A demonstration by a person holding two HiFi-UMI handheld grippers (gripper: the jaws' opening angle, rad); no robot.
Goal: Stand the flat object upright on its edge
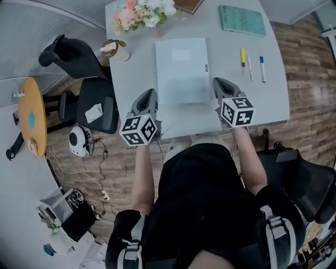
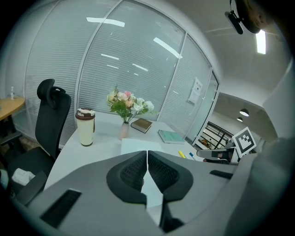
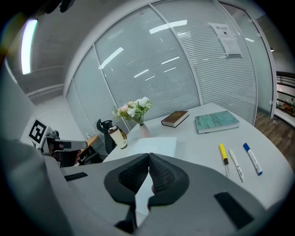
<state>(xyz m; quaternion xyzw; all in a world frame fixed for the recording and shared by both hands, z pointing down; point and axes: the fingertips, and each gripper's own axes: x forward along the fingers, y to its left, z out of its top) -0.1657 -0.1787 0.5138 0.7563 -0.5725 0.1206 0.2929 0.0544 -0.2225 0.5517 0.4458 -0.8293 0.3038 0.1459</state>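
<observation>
one folder [image 1: 182, 71]; three pens [image 1: 250, 67]

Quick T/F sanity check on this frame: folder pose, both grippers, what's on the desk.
1. The pale blue folder lies flat on the table. True.
2. The left gripper is clamped on the folder. False: it is shut and empty.
3. Three pens lie right of the folder. True.
4. The right gripper has its fingers wide apart. False: they are together, holding nothing.
5. The lidded cup stands right of the folder. False: left, near the flowers.
</observation>
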